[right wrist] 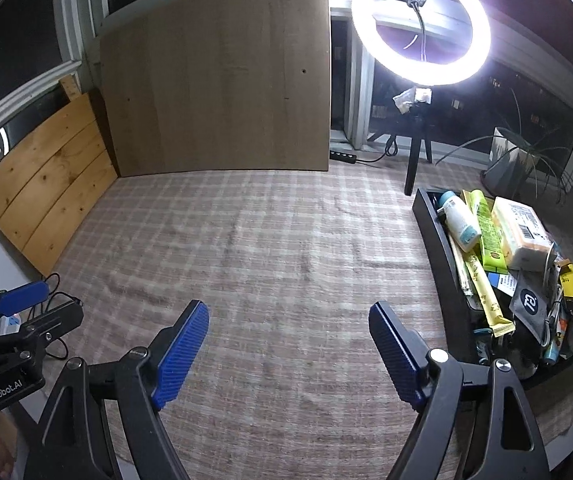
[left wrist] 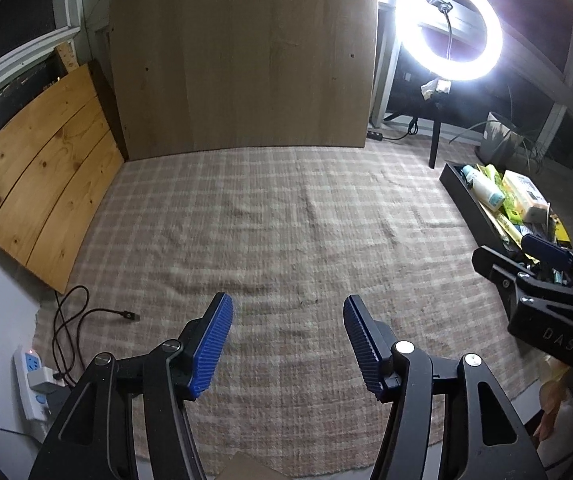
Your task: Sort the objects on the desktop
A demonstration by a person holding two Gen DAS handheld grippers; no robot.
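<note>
Hovering over the checked cloth (right wrist: 286,260), left gripper (left wrist: 286,344) and right gripper (right wrist: 286,356) hold nothing, fingers apart; bottle (right wrist: 460,220), packets and tissue pack (right wrist: 520,232) already fill the black tray (right wrist: 430,224) at right, so sorting looks finished.

A checked beige woven cloth (right wrist: 286,248) covers the desk. At its far edge a large brown board (right wrist: 214,76) stands upright, with a slatted pine panel (right wrist: 46,188) leaning to its left. A lit white ring light (right wrist: 420,22) on a black stand glows at right, near a potted spiky plant (right wrist: 526,156). A white power strip (left wrist: 30,376) with a black cable (left wrist: 82,316) lies at the cloth's left edge.
</note>
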